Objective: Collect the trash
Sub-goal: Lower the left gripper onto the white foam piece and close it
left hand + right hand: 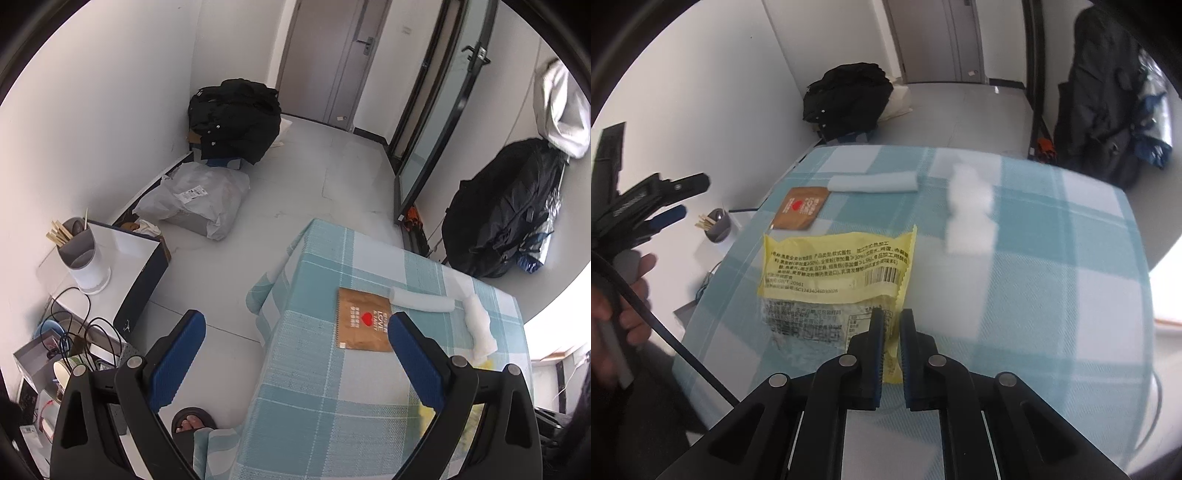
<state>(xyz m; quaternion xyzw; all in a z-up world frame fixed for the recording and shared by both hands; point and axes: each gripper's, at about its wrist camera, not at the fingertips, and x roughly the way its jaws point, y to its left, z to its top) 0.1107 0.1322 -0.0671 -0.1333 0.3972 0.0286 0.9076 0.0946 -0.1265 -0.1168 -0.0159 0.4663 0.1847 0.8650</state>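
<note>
My right gripper (891, 325) is shut on the near edge of a yellow snack wrapper (836, 264) and holds it over the checked tablecloth (1052, 302). A brown packet with a red heart (800, 212) lies beyond it, with a rolled white tissue (873, 183) and a crumpled white tissue (969, 218) farther back. My left gripper (295, 332) is open and empty above the table's left edge. In its view the brown packet (364, 324), the rolled tissue (421, 299) and the crumpled tissue (480, 328) lie on the cloth (325, 387) ahead. The left gripper also shows at the left of the right wrist view (676, 199).
A low white side table (122, 247) with a grey chopstick holder (79, 251) stands left of the table. Black bags (236, 118) and a grey parcel (195, 199) lie on the floor by the wall. A black backpack (506, 210) leans at the right. A sandalled foot (192, 424) is near the table.
</note>
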